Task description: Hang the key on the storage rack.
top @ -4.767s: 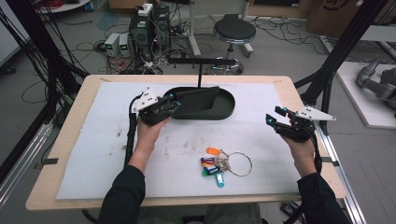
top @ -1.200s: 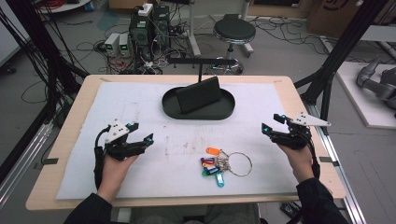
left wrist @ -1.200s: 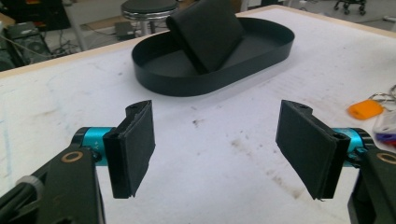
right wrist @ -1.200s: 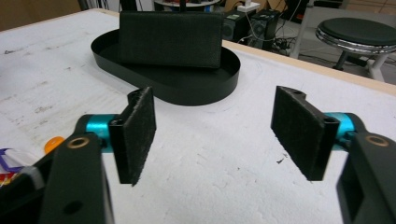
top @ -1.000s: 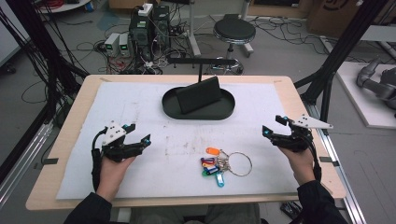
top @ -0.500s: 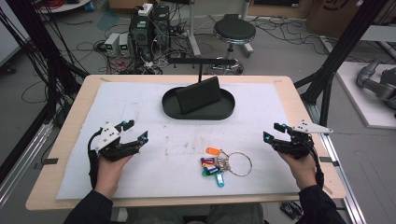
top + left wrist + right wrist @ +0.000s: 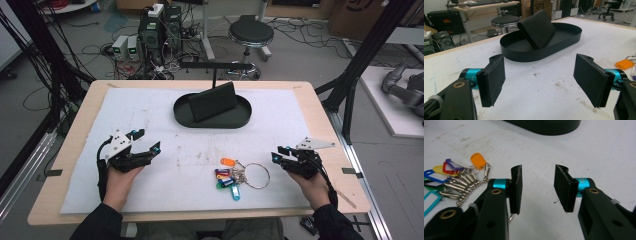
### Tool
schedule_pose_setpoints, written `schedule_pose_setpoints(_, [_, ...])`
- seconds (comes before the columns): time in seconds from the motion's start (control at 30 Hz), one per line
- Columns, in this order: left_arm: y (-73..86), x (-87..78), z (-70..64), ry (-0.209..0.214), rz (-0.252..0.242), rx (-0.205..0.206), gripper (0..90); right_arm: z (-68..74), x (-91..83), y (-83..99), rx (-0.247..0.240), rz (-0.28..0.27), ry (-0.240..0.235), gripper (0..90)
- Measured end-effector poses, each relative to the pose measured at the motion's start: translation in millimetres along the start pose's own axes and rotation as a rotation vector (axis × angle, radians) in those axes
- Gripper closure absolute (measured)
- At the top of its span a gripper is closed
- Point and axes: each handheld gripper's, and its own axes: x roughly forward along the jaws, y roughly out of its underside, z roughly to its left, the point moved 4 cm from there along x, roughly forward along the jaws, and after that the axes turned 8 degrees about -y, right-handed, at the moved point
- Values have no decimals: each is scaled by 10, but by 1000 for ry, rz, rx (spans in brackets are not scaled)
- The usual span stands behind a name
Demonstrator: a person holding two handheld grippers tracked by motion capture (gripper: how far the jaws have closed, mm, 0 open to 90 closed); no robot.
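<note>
Resting low on the table, left claw (image 7: 148, 140) gapes wide; right claw (image 7: 278, 154) sits parted beside the keys (image 7: 228, 176).

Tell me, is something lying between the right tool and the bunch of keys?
Nothing visible. The right tool is open beside the bunch of keys, with bare white mat between them.

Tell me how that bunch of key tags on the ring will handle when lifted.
The key tags hang on loose clips, so they would likely dangle and swing. The thin ring lies flat, probably hard to pinch. The bunch looks light.
</note>
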Motion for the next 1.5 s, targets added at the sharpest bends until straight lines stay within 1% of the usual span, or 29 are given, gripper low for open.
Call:
schedule_pose_setpoints(0.07, [2, -2, -5, 1, 2, 3, 254, 14, 63, 26, -10, 32, -10, 632])
schedule_pose_setpoints(0.27, [12, 2, -31, 1, 17, 14, 254, 70, 196, 74, -38, 97, -41, 678])
schedule_pose_setpoints(0.3, [12, -1, -35, 5, 20, 21, 255, 75, 212, 79, -42, 103, -44, 685])
schedule_pose_setpoints(0.47, [18, -4, -52, 3, 28, 34, 254, 120, 314, 106, -64, 154, -66, 719])
schedule_pose_setpoints(0.53, [21, -6, -53, 3, 29, 41, 254, 132, 355, 122, -77, 182, -62, 725])
schedule_pose_setpoints(0.57, [22, -7, -54, 1, 30, 42, 254, 136, 376, 134, -82, 198, -68, 735])
schedule_pose_setpoints(0.6, [23, -8, -53, 1, 31, 44, 254, 145, 398, 146, -97, 215, -71, 738])
schedule_pose_setpoints(0.67, [26, -12, -51, -5, 32, 46, 254, 162, 407, 151, -118, 219, -56, 750])
schedule_pose_setpoints(0.73, [32, -11, -49, -4, 33, 45, 254, 163, 408, 152, -112, 220, -51, 767])
schedule_pose_setpoints(0.77, [36, -10, -48, -2, 36, 47, 254, 168, 408, 154, -113, 221, -52, 790])
schedule_pose_setpoints(0.83, [41, -7, -49, -5, 39, 48, 254, 188, 414, 154, -131, 223, -54, 840])
schedule_pose_setpoints(0.87, [42, -6, -52, -5, 38, 47, 254, 199, 417, 153, -143, 223, -47, 864])
schedule_pose_setpoints(0.9, [43, -6, -54, -4, 39, 49, 254, 204, 419, 152, -149, 223, -47, 870])
schedule_pose_setpoints(0.97, [41, -7, -57, -4, 40, 53, 254, 198, 418, 149, -134, 224, -49, 871])
schedule_pose_setpoints(1.03, [38, -8, -60, -5, 39, 54, 254, 187, 415, 143, -108, 219, -57, 873])
schedule_pose_setpoints(1.1, [38, -8, -62, -7, 39, 55, 254, 169, 397, 131, -105, 208, -41, 874])
schedule_pose_setpoints(1.2, [42, -9, -60, -7, 40, 56, 254, 137, 341, 82, -67, 153, -39, 875])
schedule_pose_setpoints(1.33, [43, -15, -60, -8, 40, 58, 254, 103, 233, -3, -11, 50, -39, 876])
schedule_pose_setpoints(1.43, [42, -20, -63, -12, 37, 59, 254, 99, 176, -46, 23, -2, -50, 876])
schedule_pose_setpoints(1.5, [42, -22, -64, -11, 37, 58, 254, 108, 165, -61, 37, -20, -64, 876])
